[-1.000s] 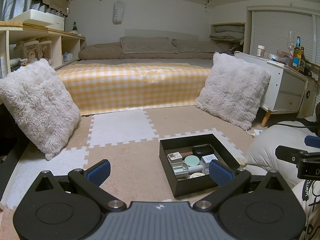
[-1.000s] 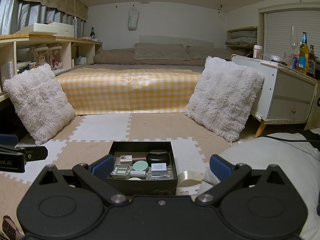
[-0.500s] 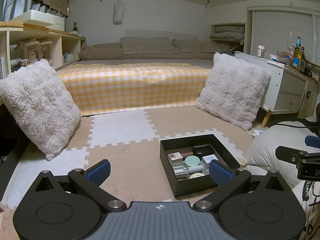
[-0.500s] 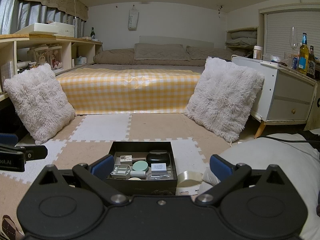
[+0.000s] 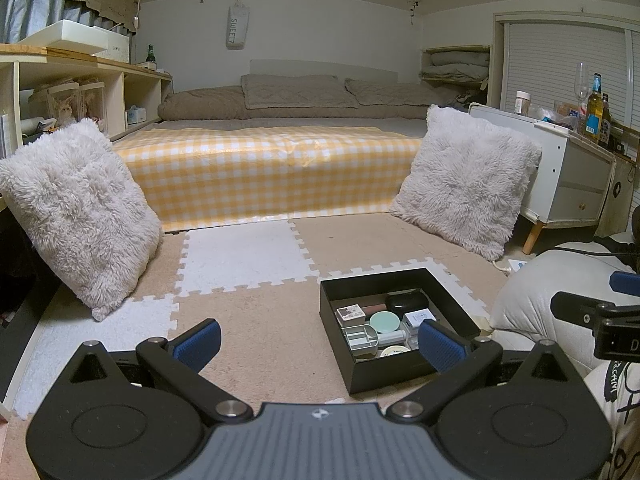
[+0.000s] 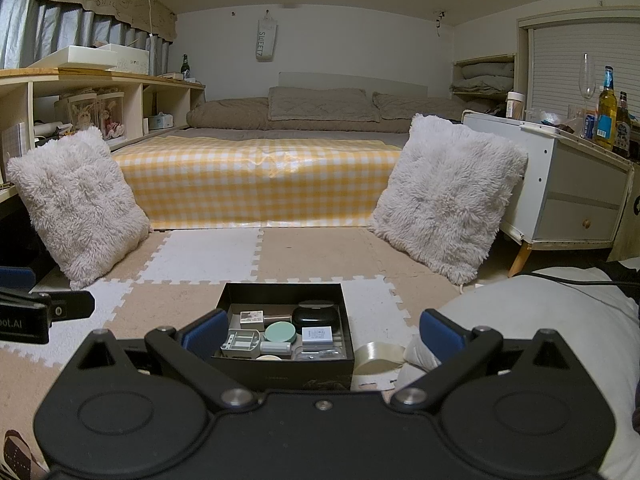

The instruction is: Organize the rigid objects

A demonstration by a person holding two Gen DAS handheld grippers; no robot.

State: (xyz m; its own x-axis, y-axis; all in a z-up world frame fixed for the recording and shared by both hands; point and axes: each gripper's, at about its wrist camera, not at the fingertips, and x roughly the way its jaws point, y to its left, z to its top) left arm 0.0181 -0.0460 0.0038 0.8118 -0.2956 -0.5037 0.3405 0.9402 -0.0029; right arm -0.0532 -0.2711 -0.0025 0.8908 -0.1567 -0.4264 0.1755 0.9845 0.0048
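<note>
A black open box (image 5: 448,292) (image 6: 284,374) stands on the foam floor mat. It holds several small items: a mint round lid (image 5: 384,323) (image 6: 280,332), a black oval case (image 5: 406,301) (image 6: 314,315), a grey divided tray (image 5: 361,336) (image 6: 241,343) and a small white box (image 6: 317,335). A tape roll (image 6: 376,356) lies on the mat right of the box. My left gripper (image 5: 319,344) is open and empty, left of and in front of the box. My right gripper (image 6: 322,332) is open and empty, just in front of the box.
Two shaggy white cushions (image 5: 76,216) (image 5: 464,180) lean at either side of a low bed with a yellow checked cover (image 5: 264,168). A white cabinet (image 6: 568,196) with bottles stands at the right. A white pillow (image 6: 532,320) lies at the right on the floor. Shelves (image 6: 80,112) run along the left.
</note>
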